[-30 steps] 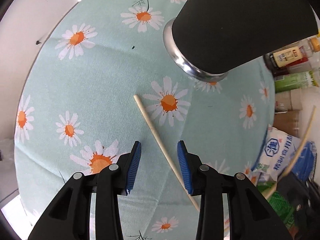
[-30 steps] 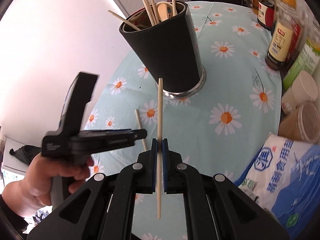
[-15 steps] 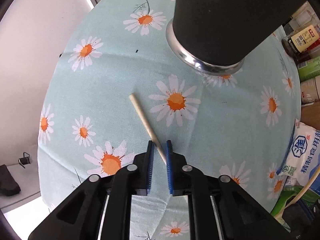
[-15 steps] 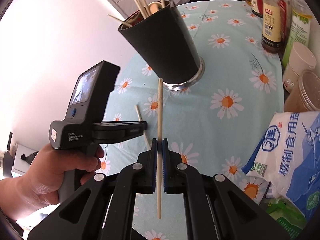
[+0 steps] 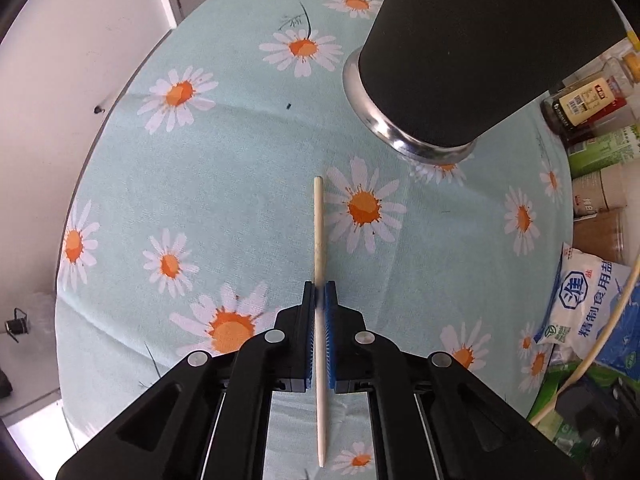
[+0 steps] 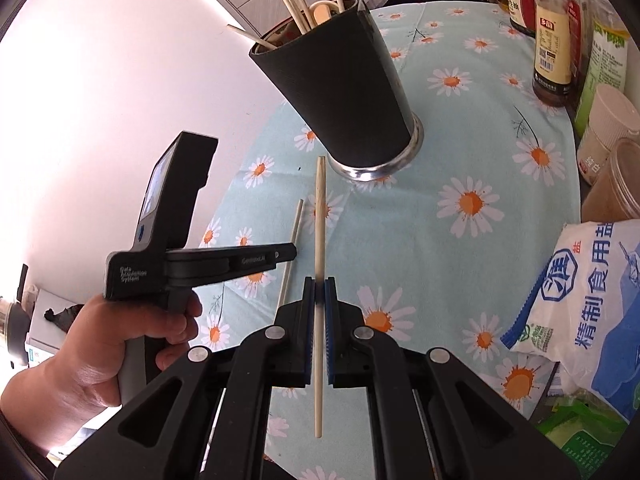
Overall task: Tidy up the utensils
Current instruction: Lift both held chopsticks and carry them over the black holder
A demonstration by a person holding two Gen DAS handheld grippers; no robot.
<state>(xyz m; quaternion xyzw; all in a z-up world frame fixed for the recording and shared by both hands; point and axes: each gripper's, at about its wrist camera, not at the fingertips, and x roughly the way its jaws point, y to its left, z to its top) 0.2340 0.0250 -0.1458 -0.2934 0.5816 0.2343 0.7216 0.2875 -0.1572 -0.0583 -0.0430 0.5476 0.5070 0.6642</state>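
Your left tool (image 5: 319,300) pinches 1 chopstick (image 5: 319,236) over a round table (image 5: 224,168) in a daisy-print cloth beside a white wall (image 5: 80,40). Your right tool (image 6: 319,294) grips a second chopstick (image 6: 319,216) near the black utensil holder (image 6: 340,92). Bottles (image 6: 552,48) and a salt bag (image 6: 592,292) crowd the table's far side.

my grippers (image 6: 319,292): 2 | chopsticks I hold (image 6: 319,220): 2 | black holder (image 6: 340,92): 1 | salt bags (image 6: 592,292): 1 | lidded tubs (image 6: 612,120): 2
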